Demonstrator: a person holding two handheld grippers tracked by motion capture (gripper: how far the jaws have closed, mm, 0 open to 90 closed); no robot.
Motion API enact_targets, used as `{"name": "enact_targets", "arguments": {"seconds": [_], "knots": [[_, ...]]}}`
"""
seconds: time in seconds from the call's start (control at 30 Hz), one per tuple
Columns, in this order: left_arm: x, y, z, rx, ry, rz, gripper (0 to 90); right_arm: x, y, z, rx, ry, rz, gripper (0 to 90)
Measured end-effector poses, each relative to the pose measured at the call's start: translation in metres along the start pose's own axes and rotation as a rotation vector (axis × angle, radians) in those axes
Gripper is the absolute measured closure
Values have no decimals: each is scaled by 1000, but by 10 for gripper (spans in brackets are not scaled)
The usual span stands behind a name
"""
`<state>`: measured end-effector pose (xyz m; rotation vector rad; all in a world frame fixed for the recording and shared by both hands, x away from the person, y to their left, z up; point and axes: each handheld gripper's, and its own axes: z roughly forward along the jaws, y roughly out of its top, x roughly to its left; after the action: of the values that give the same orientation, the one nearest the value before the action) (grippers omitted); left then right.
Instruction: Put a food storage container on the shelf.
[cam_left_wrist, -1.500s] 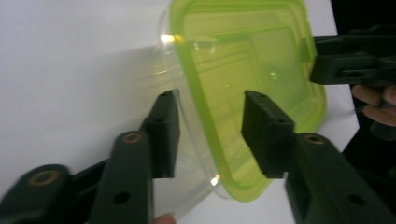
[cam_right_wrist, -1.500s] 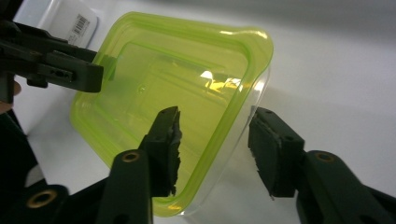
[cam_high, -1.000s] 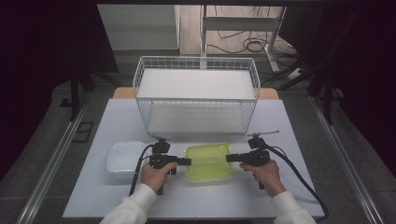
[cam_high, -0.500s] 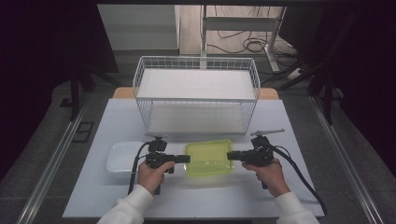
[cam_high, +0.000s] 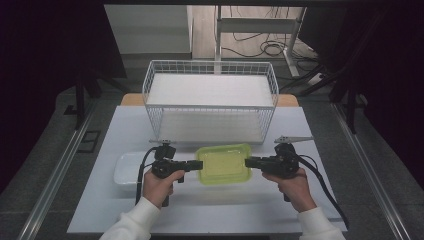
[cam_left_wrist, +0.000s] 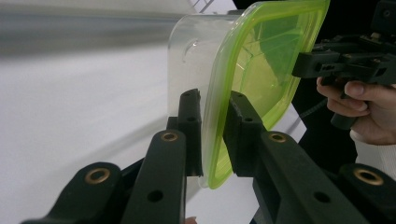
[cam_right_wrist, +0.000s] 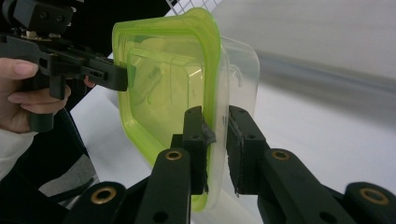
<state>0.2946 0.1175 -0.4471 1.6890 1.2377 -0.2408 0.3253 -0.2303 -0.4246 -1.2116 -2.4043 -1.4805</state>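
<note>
Now I have the green-lidded box (cam_high: 223, 164) held from both ends. My left gripper (cam_high: 198, 164) is pinched on its left edge, and my right gripper (cam_high: 248, 162) is pinched on its right edge; each pair of jaws is nearly closed with the lid rim squeezed between them. The box sits level with its lid facing up, and its long side runs left to right, straight from one gripper to the other. It is over the white table (cam_high: 310, 150), just in front of the wire basket (cam_high: 210, 100). A clear tray (cam_high: 127, 170) lies close on the left. On the right the table is bare, with room to move.
</note>
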Motion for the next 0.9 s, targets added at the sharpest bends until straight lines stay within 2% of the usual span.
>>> {"name": "enact_targets", "arguments": {"seconds": [0.07,0.3,0.33,0.4,0.5,0.53,0.63,0.9], "knots": [[-2,1,-5,-8,1,14,780,7,4,-2,-8,-15,-33,778],[-6,9,-14,-27,-9,39,778,16,11,-5,-32,-32,-74,778],[-8,13,-18,-36,-4,59,777,19,14,-6,-41,-38,-88,778],[-9,17,-21,-41,-1,66,776,21,17,-6,-47,-43,-99,778],[-10,21,-24,-44,5,77,775,22,20,-4,-49,-48,-107,778],[-12,26,-27,-44,10,95,773,22,23,-4,-53,-46,-110,778],[-14,30,-30,-42,20,116,773,23,26,-3,-56,-50,-117,779],[-21,47,-40,-62,30,165,774,26,41,-7,-93,-37,-131,780]]}}
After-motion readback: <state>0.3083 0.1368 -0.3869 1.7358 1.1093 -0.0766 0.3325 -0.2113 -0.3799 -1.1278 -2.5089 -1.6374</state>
